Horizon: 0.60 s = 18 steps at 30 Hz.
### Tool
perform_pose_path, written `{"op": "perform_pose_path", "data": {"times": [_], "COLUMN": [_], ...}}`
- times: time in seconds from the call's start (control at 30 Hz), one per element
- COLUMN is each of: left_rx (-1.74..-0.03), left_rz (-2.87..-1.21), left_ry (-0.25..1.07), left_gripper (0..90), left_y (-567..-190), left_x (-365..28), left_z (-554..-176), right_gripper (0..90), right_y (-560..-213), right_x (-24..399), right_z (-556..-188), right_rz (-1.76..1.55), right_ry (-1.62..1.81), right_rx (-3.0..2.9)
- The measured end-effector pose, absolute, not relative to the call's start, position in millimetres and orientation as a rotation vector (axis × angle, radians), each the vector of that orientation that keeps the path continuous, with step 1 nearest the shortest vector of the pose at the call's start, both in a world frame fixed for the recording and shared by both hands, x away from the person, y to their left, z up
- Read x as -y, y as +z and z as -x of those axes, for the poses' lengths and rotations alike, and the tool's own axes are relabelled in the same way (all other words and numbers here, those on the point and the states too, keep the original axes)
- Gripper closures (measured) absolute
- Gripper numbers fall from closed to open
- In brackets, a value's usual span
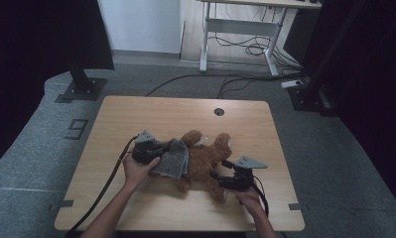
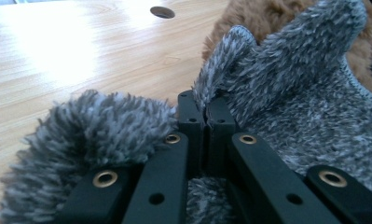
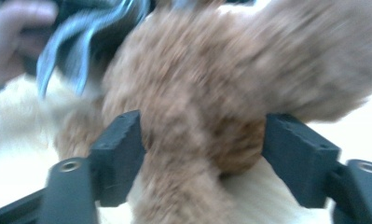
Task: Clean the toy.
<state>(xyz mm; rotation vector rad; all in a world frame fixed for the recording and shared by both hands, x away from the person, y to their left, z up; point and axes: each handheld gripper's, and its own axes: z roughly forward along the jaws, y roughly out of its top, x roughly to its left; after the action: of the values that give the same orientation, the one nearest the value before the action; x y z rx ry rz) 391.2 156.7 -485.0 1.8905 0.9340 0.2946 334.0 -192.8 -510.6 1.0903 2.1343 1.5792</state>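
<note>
Brown teddy bear lies centre of the wooden table, with a grey fuzzy garment at its left side. Left gripper is clenched on the garment's edge; the left gripper view shows the pinch clearly. Right gripper is spread, jaws either side of a bear leg, probably not pressing, though the right gripper view is blurred. Both things are soft, light and floppy; best gripped at hems or limbs.
</note>
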Motion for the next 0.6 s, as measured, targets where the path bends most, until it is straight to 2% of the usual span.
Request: {"op": "perform_pose_path", "data": {"times": [0.1, 0.3, 0.47, 0.6], "left_rx": [-0.912, -0.897, -0.888, -0.884], "left_rz": [-1.896, -1.871, -1.868, -1.853], "left_ry": [0.305, 0.315, 0.321, 0.321], "left_gripper": [87.4, 87.4, 87.5, 87.5], "left_y": [-485.4, -489.1, -490.0, -492.5], "left_x": [-156.1, -157.5, -157.9, -158.8], "left_z": [-382.1, -369.8, -364.6, -362.2], "right_gripper": [20.3, 17.9, 21.5, 22.2], "right_y": [-494.9, -476.2, -481.1, -488.4], "right_x": [201.4, 203.3, 190.3, 195.9], "right_z": [-334.8, -356.5, -377.4, -384.7], "right_rz": [-1.103, -1.153, -1.197, -1.277], "right_ry": [1.592, 1.622, 1.531, 1.545], "right_rx": [-2.059, -2.011, -2.098, -2.1]}}
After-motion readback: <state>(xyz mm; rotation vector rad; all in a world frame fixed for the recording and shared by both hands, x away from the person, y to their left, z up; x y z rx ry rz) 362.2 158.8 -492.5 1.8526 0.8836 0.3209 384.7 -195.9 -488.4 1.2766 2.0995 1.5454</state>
